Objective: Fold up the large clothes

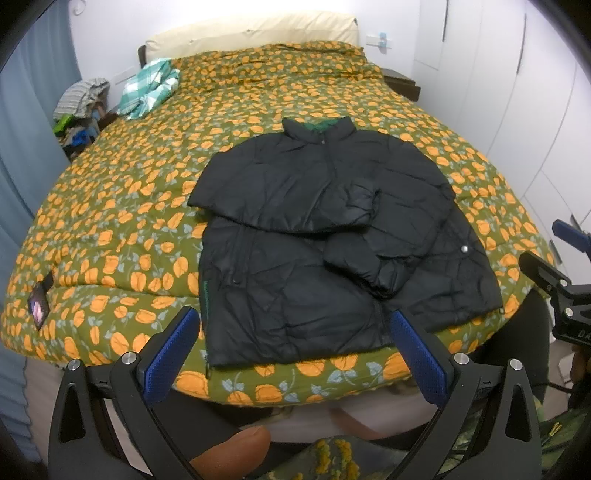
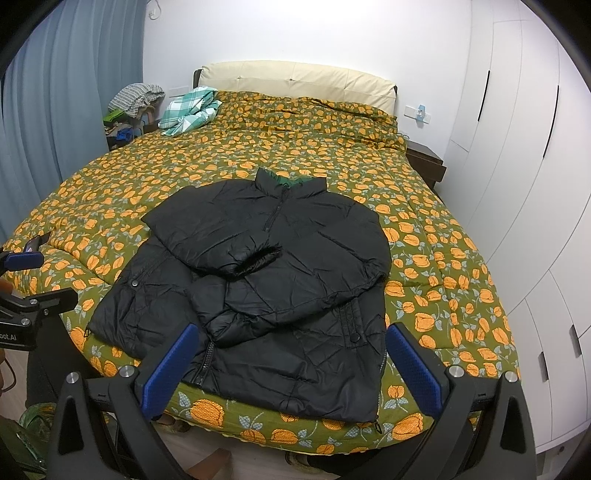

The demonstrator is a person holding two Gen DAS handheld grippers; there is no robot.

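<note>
Left wrist cam: my left gripper hangs over the near edge of the bed, jaws spread wide, nothing btwn the blue pads. The black puffer jacket lies flat on the floral quilt, front up, collar toward the far end, hem at the near edge just past my fingertips. Both sleeves are folded in across the chest: one crosses from the left, the other lies below it w/ its cuff near the jacket's middle. A silver snap shows on the right part of the jacket. A thumb shows at the bottom of frame. Part of the right gripper pokes in at the right edge, clear of the jacket; can't tell its jaw state from here. Far left on the quilt sits a crumpled teal plaid cloth; a small dark phone-like item rests near the left edge. Cream headboard at the far end, white wardrobe doors on the right.

Right wrist cam: my right gripper is also wide open, empty, at the near bed edge, pads either side of the jacket's hem w/o touching it. Jacket centred on the quilt, zip partly down from the collar, green lining at the neck. Left gripper's blue tip shows at the left edge, off the jacket. Blue curtain far left, clothes pile beside the headboard.
</note>
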